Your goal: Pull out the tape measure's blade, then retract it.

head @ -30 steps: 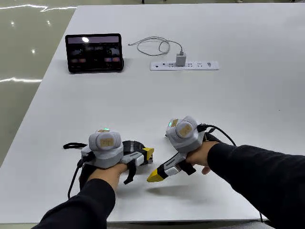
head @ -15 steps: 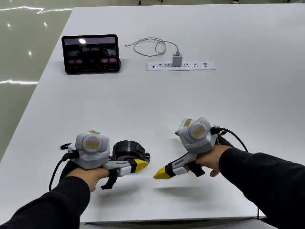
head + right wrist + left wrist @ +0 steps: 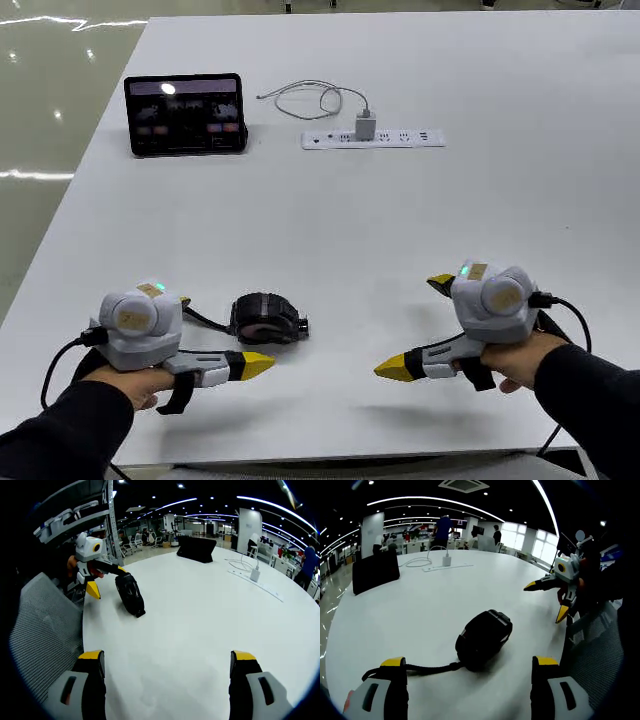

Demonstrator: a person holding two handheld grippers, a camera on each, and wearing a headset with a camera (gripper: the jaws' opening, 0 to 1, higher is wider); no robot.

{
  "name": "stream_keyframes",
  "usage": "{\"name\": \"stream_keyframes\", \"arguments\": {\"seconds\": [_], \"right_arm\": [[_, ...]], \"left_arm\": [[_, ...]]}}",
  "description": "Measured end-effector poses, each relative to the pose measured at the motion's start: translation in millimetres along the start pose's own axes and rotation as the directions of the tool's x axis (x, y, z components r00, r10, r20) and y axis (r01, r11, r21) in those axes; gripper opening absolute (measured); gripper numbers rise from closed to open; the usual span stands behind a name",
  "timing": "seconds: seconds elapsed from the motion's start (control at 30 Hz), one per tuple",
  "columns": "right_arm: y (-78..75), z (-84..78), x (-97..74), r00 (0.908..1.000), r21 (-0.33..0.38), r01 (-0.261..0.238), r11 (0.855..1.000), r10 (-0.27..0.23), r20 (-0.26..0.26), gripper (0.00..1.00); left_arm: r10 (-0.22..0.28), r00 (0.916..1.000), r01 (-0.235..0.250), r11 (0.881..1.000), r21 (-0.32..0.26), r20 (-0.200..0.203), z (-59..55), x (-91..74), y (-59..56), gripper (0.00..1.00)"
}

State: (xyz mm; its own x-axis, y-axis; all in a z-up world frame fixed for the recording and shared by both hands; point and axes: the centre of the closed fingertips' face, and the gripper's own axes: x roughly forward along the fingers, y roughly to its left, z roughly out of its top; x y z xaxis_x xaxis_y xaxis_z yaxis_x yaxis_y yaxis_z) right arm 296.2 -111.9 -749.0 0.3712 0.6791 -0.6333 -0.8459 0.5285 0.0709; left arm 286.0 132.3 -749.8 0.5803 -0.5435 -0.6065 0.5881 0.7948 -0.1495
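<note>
From the head view, the left gripper [image 3: 220, 338] and right gripper [image 3: 418, 325] are held well apart over a smooth white table [image 3: 400, 220], tips turned toward each other. The tape [image 3: 267, 318] lies just ahead of the left gripper, beside its yellow tip, well away from the right one. It is a black, rounded case lying on its side, long axis running from one gripper toward the other. Its small nose faces the right gripper and its strap [image 3: 205, 320] trails back to the left. Far beyond both grippers are a dark tablet [image 3: 185, 112], a white power strip [image 3: 372, 138] with a charger [image 3: 365, 125], and a looped cable [image 3: 305, 98]. The left gripper view adds that its jaws stand wide apart and grip nothing. The tape [image 3: 484, 637] sits ahead between their lines, angled away to the right, matte and ribbed, and the strap reaches the left jaw's tip. A mesh chair [image 3: 595, 645] shows to the right. The right gripper view shows its own jaws spread wide over bare table, holding nothing, with the tape [image 3: 130, 594] far ahead to the left, end-on.
</note>
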Motion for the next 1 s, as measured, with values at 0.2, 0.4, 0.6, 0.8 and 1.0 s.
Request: {"name": "stream_keyframes", "arguments": {"seconds": [0.2, 0.4, 0.6, 0.8, 1.0], "right_arm": [[-11.8, -14.4, -24.3, 0.9991, 0.018, 0.042, 0.999, -0.042, 0.005, 1.0], [-23.9, -27.8, -44.5, 0.9968, 0.02, 0.08, 0.997, -0.08, 0.001, 1.0], [-35.2, -43.4, -68.5, 0.9936, 0.031, 0.113, 0.993, -0.112, -0.007, 1.0], [-40.4, -61.3, -95.6, 0.9895, 0.047, 0.145, 0.988, -0.144, -0.014, 1.0], [-43.6, -71.9, -115.8, 0.9823, 0.068, 0.187, 0.98, -0.186, -0.02, 1.0]], "left_arm": [[0.002, 1.0, -0.002, 1.0, -0.024, 0.01, -1.6, -16.5, 4.7, 1.0], [0.003, 1.0, -0.002, 0.999, -0.037, 0.003, -3.0, -29.4, 9.6, 1.0], [0.005, 1.0, -0.005, 1.0, -0.012, 0.004, -3.1, -42.4, 10.8, 1.0], [0.025, 0.9996, -0.024, 0.999, -0.032, 0.014, -3.4, -52.4, 22.4, 1.0], [0.03, 0.9993, -0.029, 0.999, -0.043, 0.023, -0.5, -59.6, 26.2, 1.0]]}}
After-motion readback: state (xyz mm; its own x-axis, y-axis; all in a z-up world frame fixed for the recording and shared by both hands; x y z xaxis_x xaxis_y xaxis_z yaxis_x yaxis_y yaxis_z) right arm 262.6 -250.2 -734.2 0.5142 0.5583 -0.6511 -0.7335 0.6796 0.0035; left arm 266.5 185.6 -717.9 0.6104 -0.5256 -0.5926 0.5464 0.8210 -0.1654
